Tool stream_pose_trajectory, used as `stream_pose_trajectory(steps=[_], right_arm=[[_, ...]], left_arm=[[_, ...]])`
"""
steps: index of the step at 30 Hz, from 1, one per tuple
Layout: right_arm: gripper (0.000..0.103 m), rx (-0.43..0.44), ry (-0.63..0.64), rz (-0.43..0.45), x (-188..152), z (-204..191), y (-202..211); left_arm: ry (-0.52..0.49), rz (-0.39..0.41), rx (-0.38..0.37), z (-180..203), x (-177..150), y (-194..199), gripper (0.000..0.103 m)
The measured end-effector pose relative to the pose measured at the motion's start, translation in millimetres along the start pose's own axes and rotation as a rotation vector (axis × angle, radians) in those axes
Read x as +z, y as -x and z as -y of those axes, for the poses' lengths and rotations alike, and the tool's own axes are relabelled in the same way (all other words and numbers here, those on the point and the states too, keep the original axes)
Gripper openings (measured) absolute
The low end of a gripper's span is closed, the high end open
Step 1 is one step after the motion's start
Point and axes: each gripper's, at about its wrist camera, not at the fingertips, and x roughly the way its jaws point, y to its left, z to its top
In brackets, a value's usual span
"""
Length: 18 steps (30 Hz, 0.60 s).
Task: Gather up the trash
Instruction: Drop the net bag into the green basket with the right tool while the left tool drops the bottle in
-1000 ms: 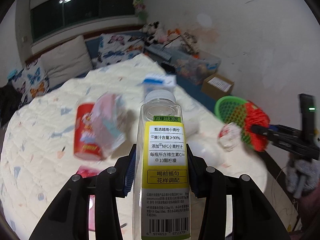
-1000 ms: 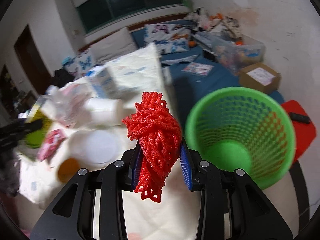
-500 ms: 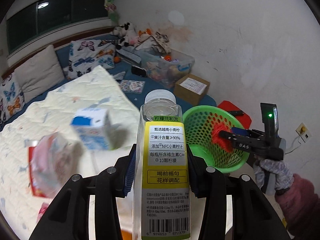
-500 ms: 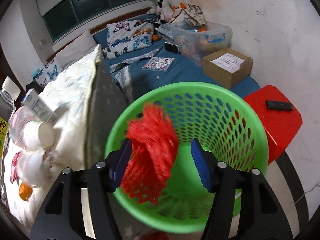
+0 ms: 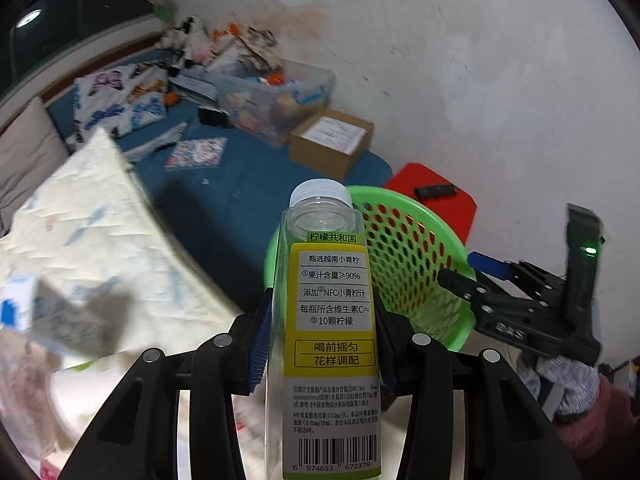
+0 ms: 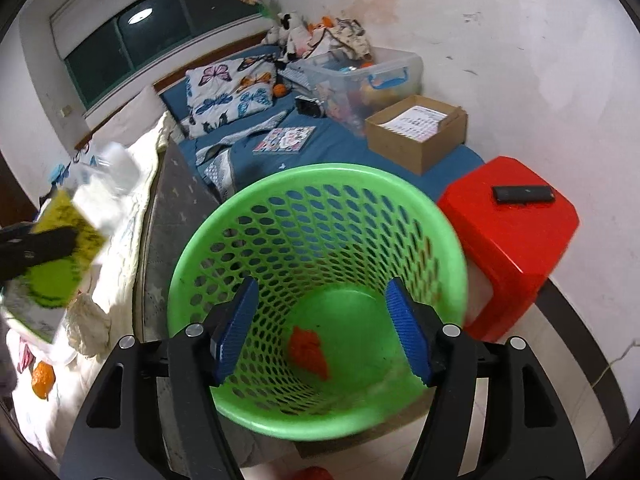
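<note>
Since a second ago, the red net has left my right gripper (image 6: 322, 330) and both my hands have swung from the bed over to the bin. That net (image 6: 308, 350) now lies on the floor of the green basket (image 6: 208, 256), low and a little left of centre, below the gap between my right fingers and touching neither pad.

Largest first: the bed (image 6: 120, 240) with its pale quilt fills the left of both views, and a blue mat (image 6: 340, 140) runs behind the basket toward the wall. On the mat sit a butterfly pillow (image 6: 228, 92), a clear storage tub (image 6: 380, 72) and a cardboard box (image 6: 416, 132). A red stool (image 6: 508, 232) stands just beside the basket on its right, with a dark remote (image 6: 522, 194) lying on top.

My right gripper hangs over the basket's mouth; its jaws are opening, with nothing between them.

My left gripper (image 5: 322, 344) is clamped on a clear bottle (image 5: 332, 320) with a yellow label and a white cap, held upright between the blue pads. From the left view the bottle stands in front of the basket (image 5: 416, 264), its cap level with the near rim. From the right view the bottle (image 6: 68, 232) shows blurred at the left edge, over the bed's side and apart from the basket.
</note>
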Motion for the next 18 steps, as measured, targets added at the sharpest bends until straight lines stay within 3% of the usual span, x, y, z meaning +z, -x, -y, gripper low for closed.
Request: stream_pose_trajectory(steps=[11,18], right_arm=[[0.07,0.006,-0.062,-0.007,-17,19,14],[0.07,0.014,-0.078,-0.021,-21,19,12]], left_arm=[[-0.044,-0.126,-0.01,28,13,-66,0.044],[-0.035,-0.157,0.003,27,10,-81,0.048]])
